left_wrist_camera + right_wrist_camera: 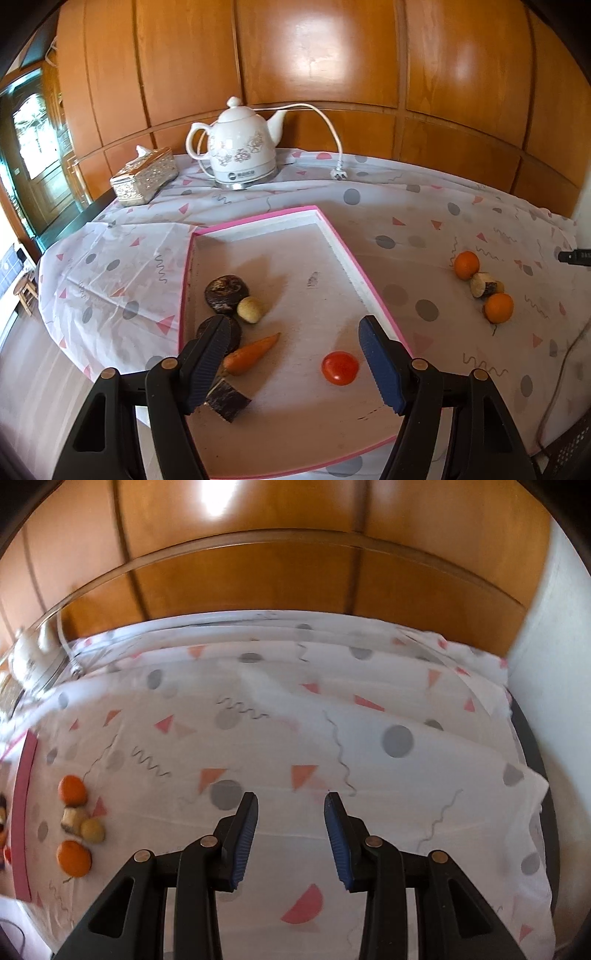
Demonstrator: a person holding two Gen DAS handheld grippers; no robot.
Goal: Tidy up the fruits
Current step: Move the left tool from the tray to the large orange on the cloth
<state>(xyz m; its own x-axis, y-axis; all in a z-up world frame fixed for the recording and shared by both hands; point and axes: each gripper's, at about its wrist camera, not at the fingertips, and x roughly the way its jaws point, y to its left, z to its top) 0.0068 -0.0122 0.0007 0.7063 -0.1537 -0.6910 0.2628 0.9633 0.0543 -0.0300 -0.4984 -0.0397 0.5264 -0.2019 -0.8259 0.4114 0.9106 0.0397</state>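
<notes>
A pink-rimmed tray (334, 236) lies on the patterned cloth. In it sit a red tomato (340, 368), a carrot (251, 353), a small pale round fruit (250, 309), two dark round pieces (226, 294) and a dark block (228, 400). My left gripper (295, 326) hangs over the tray's near end, open, nothing between its fingers. To the right of the tray lie two oranges (466, 264) (498, 308) with a cut pale piece (483, 284) between them. My right gripper (291, 802) is open and empty over bare cloth; the oranges (72, 789) (73, 857) lie far to its left.
A white kettle (242, 146) with its cord and plug (339, 172) stands at the back by the wood wall, a tissue box (144, 176) to its left. The table edge drops off at the left. The tray rim (23, 812) shows at the right wrist view's left edge.
</notes>
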